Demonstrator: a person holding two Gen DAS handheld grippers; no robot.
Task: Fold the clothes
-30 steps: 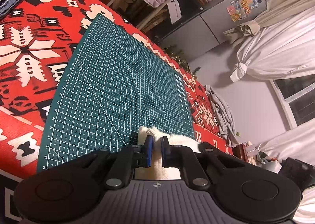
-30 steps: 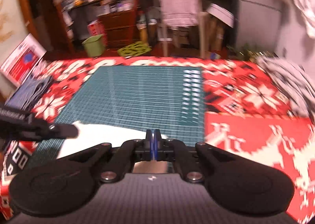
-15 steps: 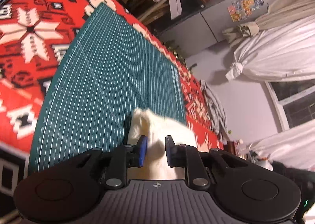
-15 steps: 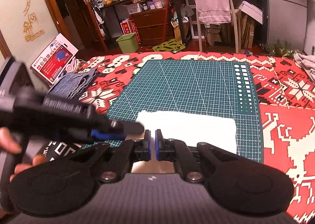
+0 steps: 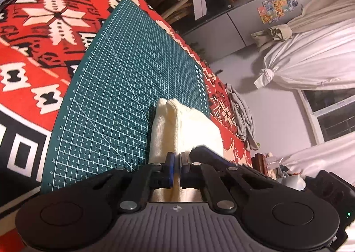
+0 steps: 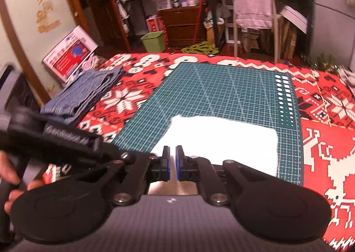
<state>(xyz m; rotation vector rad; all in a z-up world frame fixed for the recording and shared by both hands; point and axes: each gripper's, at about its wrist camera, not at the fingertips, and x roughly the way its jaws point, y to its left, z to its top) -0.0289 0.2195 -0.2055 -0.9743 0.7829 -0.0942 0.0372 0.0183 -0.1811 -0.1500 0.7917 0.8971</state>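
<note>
A cream cloth, folded into a thick rectangle, lies on the near right part of the green cutting mat. My left gripper is shut on its left end, and a fold ridge runs straight into the narrow gap between the pads. In the right wrist view the cloth looks overexposed white on the mat. My right gripper hovers at the cloth's near edge, jaws a thin slit apart with nothing seen between them. The left gripper's black body reaches in from the left, held by a hand.
The mat lies on a red, white and black patterned cover. Folded blue jeans sit at its left edge and a grey garment at the far right. A chair draped with a towel and cluttered shelves stand beyond.
The left gripper's jaws widened half a second ago and have closed again on the cloth's end. The right gripper went from fully shut to slightly parted, and the cloth now lies flat and folded.
</note>
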